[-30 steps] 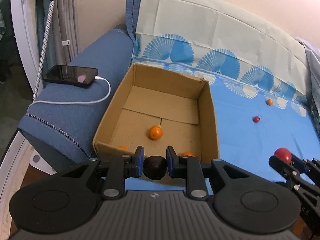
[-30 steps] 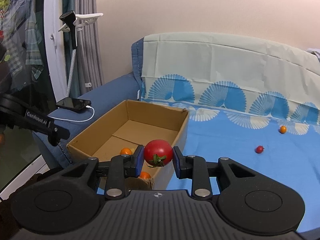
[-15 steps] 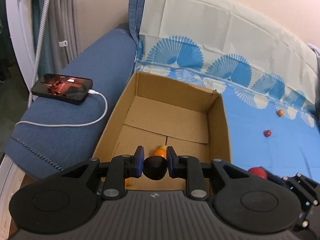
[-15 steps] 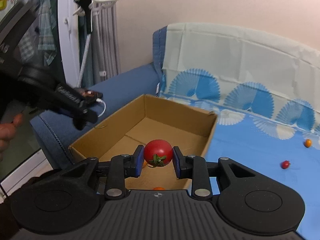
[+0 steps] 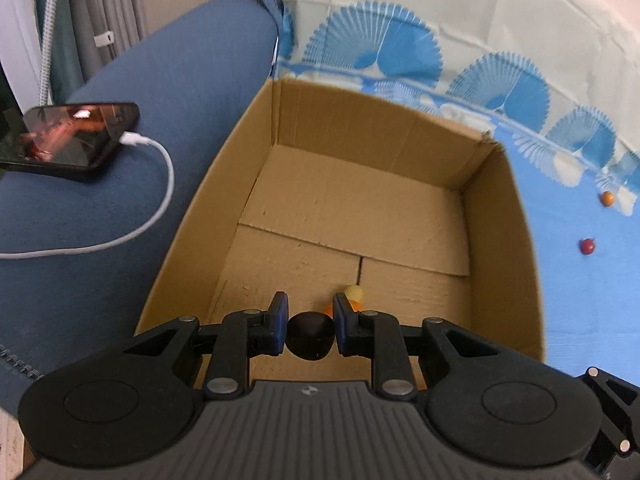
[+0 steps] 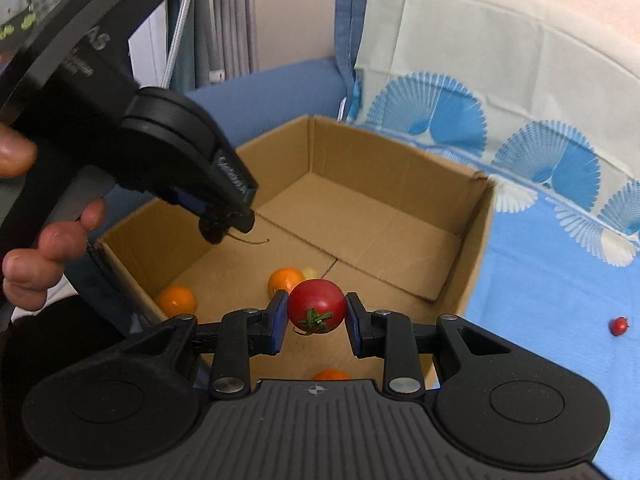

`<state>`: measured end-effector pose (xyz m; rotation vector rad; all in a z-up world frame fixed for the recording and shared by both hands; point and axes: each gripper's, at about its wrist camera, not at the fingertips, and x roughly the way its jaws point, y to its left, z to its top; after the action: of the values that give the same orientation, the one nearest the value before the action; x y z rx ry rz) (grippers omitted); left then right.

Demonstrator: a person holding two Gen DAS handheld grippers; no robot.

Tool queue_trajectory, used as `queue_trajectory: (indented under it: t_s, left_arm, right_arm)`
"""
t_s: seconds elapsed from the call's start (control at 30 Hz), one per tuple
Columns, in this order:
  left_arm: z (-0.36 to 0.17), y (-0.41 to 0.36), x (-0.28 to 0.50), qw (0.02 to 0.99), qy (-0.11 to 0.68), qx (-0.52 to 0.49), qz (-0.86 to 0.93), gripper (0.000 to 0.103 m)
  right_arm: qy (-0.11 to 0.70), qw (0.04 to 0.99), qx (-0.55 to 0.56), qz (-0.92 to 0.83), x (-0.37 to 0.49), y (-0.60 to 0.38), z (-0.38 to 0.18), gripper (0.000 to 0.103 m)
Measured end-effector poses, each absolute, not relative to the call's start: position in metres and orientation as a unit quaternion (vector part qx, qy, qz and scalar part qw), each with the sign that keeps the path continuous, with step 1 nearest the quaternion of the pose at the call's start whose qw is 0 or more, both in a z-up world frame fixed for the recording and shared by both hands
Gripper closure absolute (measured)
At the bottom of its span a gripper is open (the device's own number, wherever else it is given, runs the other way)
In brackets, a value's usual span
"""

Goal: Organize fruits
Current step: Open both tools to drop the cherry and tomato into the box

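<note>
An open cardboard box [image 5: 400,128] [image 6: 400,156] stands on a blue sheet. My left gripper [image 5: 309,330] is shut on a small dark round fruit [image 5: 310,341] above the box's near end; in the right wrist view the same gripper [image 6: 224,224] hangs over the box's left side. A red tomato [image 6: 316,306] with a green stalk is clamped in my right gripper [image 6: 316,322], just over the box's near edge. Inside lie orange fruits [image 6: 285,279] [image 6: 176,300] [image 6: 330,374] and a pale yellow one [image 5: 354,293].
A small orange fruit [image 5: 608,198] and a small red one [image 5: 587,245] [image 6: 619,325] lie on the sheet right of the box. A phone [image 5: 68,140] with a white cable [image 5: 152,216] rests on the blue armrest at left. A person's fingers [image 6: 36,268] hold the left gripper.
Both grippers have moved forward and down to the box, each still holding its fruit. The box now fills both views, and the left gripper has come over its left side.
</note>
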<state>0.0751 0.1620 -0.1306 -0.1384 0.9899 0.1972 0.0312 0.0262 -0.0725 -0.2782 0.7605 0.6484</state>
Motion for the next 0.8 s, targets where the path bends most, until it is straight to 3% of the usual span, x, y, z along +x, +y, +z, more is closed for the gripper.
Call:
queue_trajectory:
  t_s: [0.5, 0.53, 0.57, 0.6, 0.63, 0.8]
  left_arm:
    - [-0.184, 0.169, 0.099, 0.854, 0.508, -0.036, 0.106, 0.074]
    - [-0.184, 0.167, 0.099, 0.855, 0.507, -0.033, 0.102, 0.059]
    - [-0.182, 0.166, 0.099, 0.857, 0.505, -0.030, 0.098, 0.025]
    - [-0.180, 0.164, 0.098, 0.859, 0.501, -0.025, 0.100, 0.009]
    - [-0.177, 0.162, 0.096, 0.866, 0.488, -0.018, 0.107, 0.001]
    - [-0.158, 0.149, 0.082, 0.876, 0.473, 0.027, 0.095, 0.000]
  right_arm:
    - [0.388, 0.853, -0.164, 0.307, 0.051, 0.043, -0.111, 0.071]
    - [0.388, 0.854, -0.164, 0.306, 0.051, 0.042, -0.111, 0.071]
    - [0.387, 0.855, -0.165, 0.302, 0.051, 0.042, -0.111, 0.071]
    - [0.385, 0.858, -0.164, 0.297, 0.051, 0.040, -0.109, 0.065]
    - [0.383, 0.861, -0.163, 0.293, 0.050, 0.039, -0.107, 0.051]
    - [0.375, 0.872, -0.149, 0.277, 0.041, 0.026, -0.088, 0.026]
